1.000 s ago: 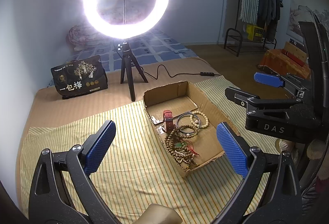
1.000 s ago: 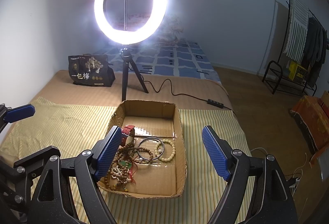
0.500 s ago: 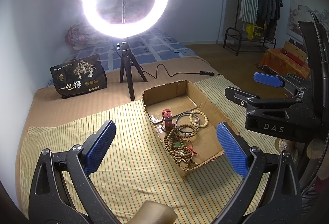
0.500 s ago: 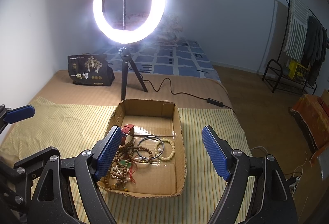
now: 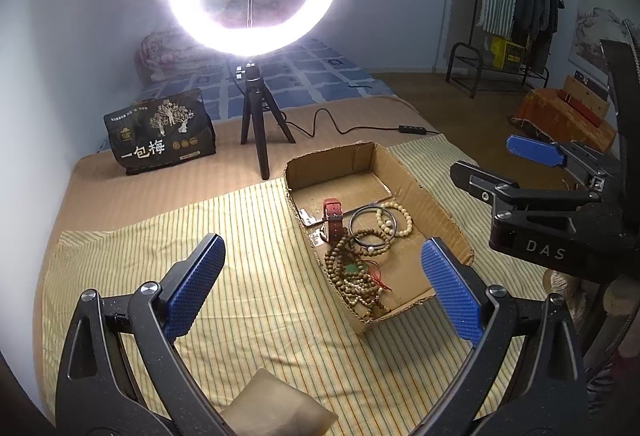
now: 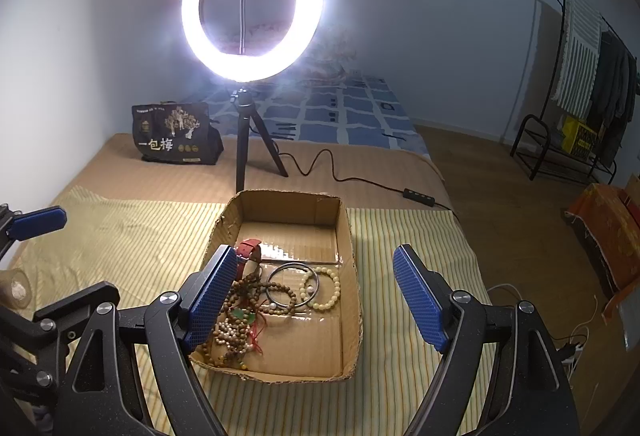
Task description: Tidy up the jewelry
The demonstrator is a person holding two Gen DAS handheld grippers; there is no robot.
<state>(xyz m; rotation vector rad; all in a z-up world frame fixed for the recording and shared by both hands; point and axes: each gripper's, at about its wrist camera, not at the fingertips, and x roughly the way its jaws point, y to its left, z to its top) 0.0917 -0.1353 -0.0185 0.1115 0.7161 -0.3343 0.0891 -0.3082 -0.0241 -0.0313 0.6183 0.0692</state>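
Jewelry (image 6: pixel 264 300) lies tangled in the cardboard box (image 6: pixel 348 236) on the striped bedspread (image 5: pixel 256 244), at 12 o'clock from the right hand-held gripper (image 6: pixel 312 300). Both it and the left hand-held gripper (image 5: pixel 320 288) gape, released. Grabbing the bead necklace (image 5: pixel 356 276) could drag the snagged bracelets (image 5: pixel 394 222) along.

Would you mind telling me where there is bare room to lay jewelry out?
Free: the striped cloth left of the cardboard box, and the box's far floor by its back wall. Crowded: the near-left part, with watch, bangle and bead strands.
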